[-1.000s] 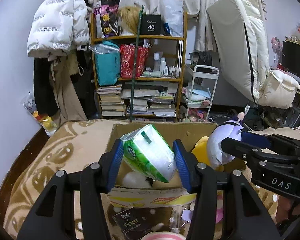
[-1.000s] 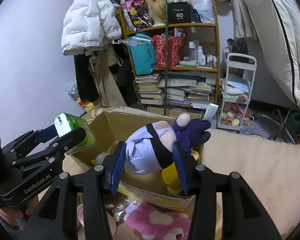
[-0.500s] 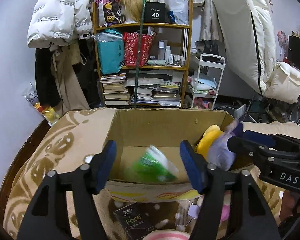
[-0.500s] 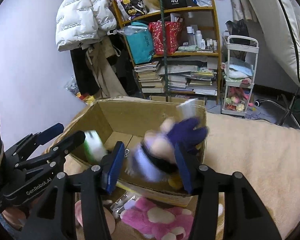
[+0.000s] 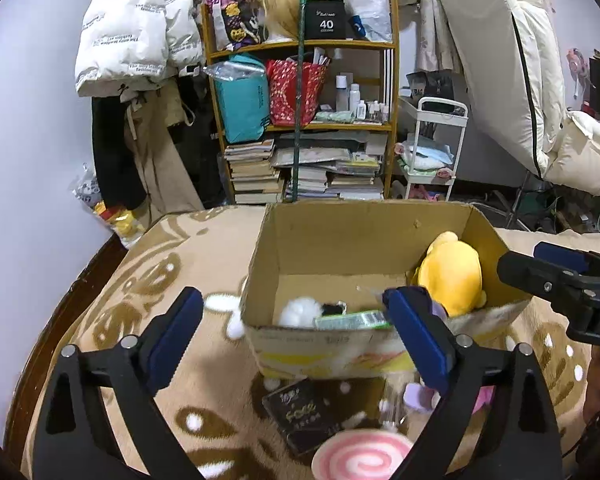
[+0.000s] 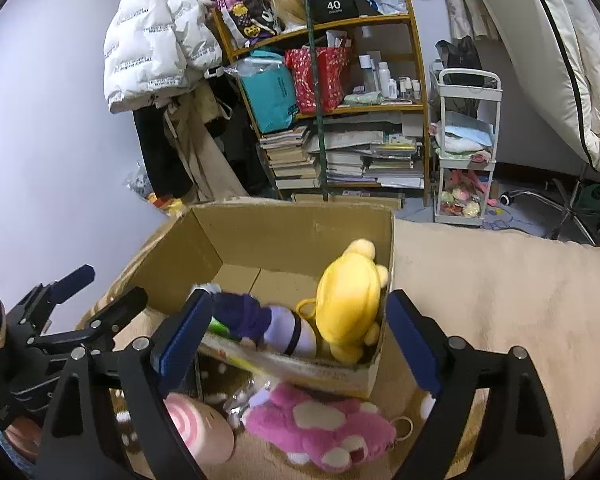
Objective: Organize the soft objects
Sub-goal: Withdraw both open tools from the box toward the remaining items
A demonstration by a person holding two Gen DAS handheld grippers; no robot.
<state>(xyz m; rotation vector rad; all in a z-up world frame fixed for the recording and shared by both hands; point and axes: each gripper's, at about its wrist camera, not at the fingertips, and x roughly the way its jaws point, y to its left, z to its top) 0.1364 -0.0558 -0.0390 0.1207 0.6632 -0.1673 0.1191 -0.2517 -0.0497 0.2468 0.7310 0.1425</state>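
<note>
Cardboard box (image 5: 340, 240) sits mid-frame on the patterned blanket (image 5: 172, 264), its top open and the back half of its floor bare. Left gripper (image 5: 296, 336) and right gripper (image 6: 298, 338) both hang before the box's near rim with fingers spread wide and empty. A second ago the left held the green tissue pack (image 5: 352, 319) and the right held the purple doll (image 6: 268, 322); both now lie inside the box against the near wall, beside the yellow plush (image 6: 350, 300). Pink plush (image 6: 324, 428) and swirl cushion (image 5: 362, 454) lie on the blanket at lower frame. Readable writing: "40" on a black shelf box (image 5: 326, 20), "face" on a dark packet (image 5: 306, 414)
</note>
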